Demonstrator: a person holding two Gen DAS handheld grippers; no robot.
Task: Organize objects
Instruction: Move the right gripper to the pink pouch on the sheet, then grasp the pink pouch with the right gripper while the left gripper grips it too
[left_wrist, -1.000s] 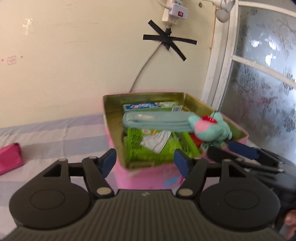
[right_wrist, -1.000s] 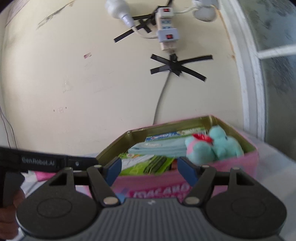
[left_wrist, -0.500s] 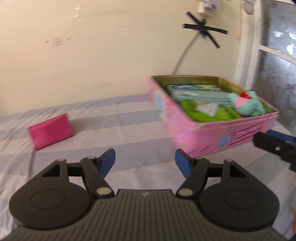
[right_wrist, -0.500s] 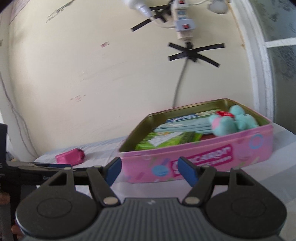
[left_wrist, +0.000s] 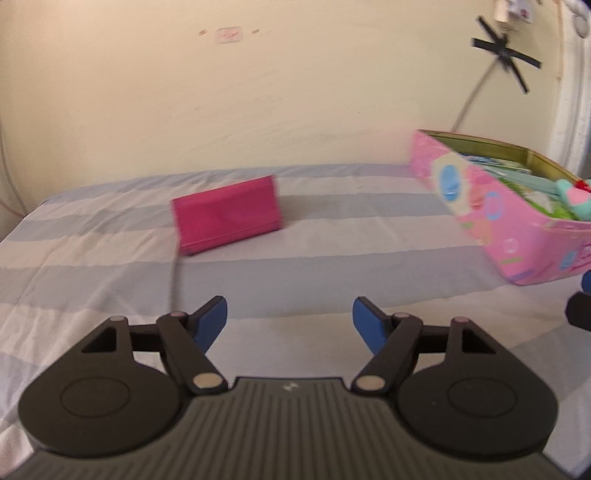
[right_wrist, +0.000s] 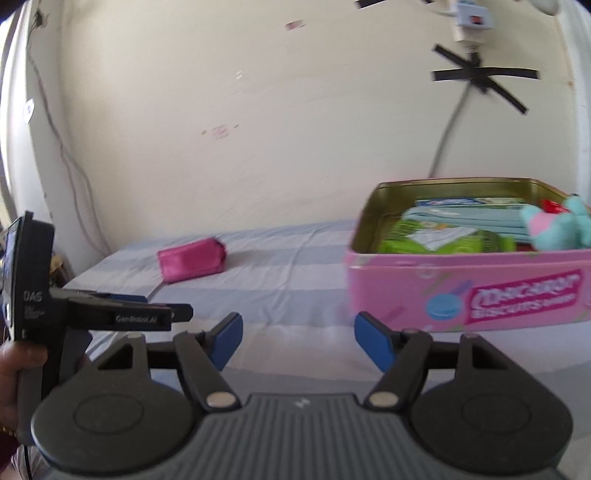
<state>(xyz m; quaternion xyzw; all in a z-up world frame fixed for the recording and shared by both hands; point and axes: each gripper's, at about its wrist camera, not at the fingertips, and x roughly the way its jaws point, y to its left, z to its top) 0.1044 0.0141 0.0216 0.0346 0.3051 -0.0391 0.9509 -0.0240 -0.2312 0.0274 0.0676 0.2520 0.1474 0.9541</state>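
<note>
I hold both tools low over the striped bedsheet, pointing toward the wall. My left gripper has its blue pads spread wide, empty, facing the magenta pouch lying well ahead. My right gripper is likewise spread and touches nothing. The pink tin, holding a teal plush toy, sits just beyond it to the right.

Pink tin, magenta pouch, striped sheet
</note>
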